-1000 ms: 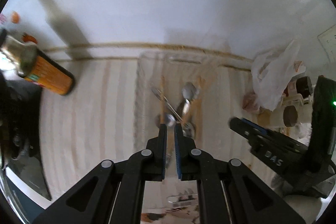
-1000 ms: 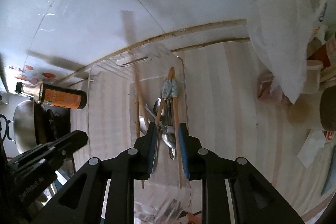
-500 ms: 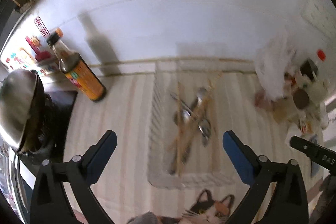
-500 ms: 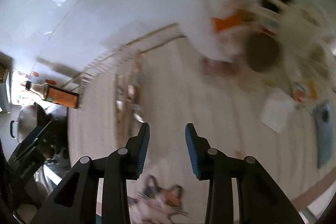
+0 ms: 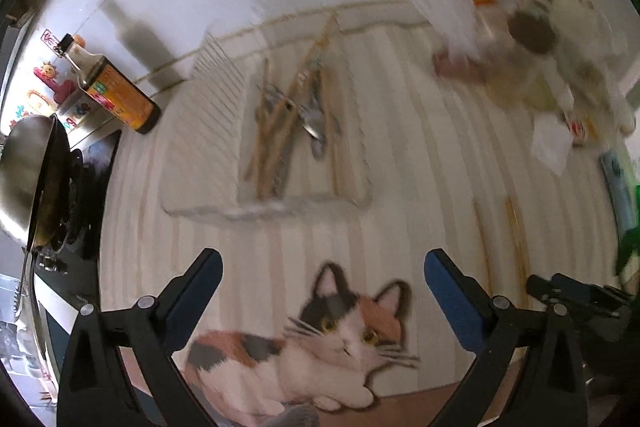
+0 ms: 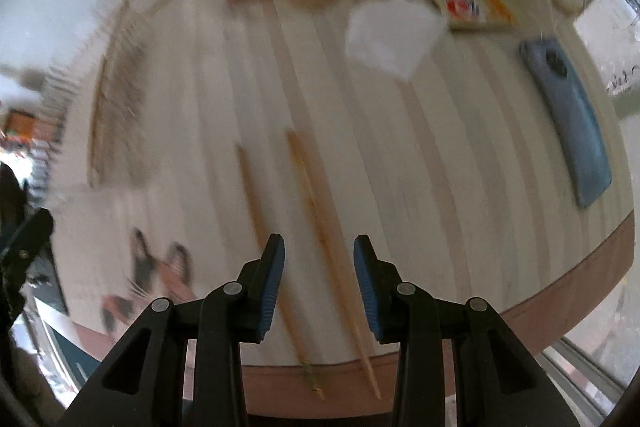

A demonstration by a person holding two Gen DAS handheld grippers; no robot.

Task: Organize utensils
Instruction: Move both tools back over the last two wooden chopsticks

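Note:
A clear tray (image 5: 344,201) on the striped table holds several wooden chopsticks (image 5: 276,131) and metal spoons (image 5: 314,117) in a loose pile. My left gripper (image 5: 320,283) is wide open and empty, well in front of the tray, above a cat picture (image 5: 320,339). My right gripper (image 6: 319,267) is open and empty over the near table edge. Loose wooden chopsticks (image 6: 320,211) lie on the table, running between and below its fingers. The tray shows blurred at the left of the right wrist view (image 6: 116,107).
A soy sauce bottle (image 5: 112,87) and a wok on a stove (image 5: 32,163) stand left. Jars, bags and packets (image 5: 532,39) crowd the back right. A white tissue (image 6: 392,31) and a blue phone (image 6: 568,123) lie on the right.
Both grippers opened, releasing utensils into the tray, and pulled back from it. The right gripper swung right to the loose chopsticks near the table edge.

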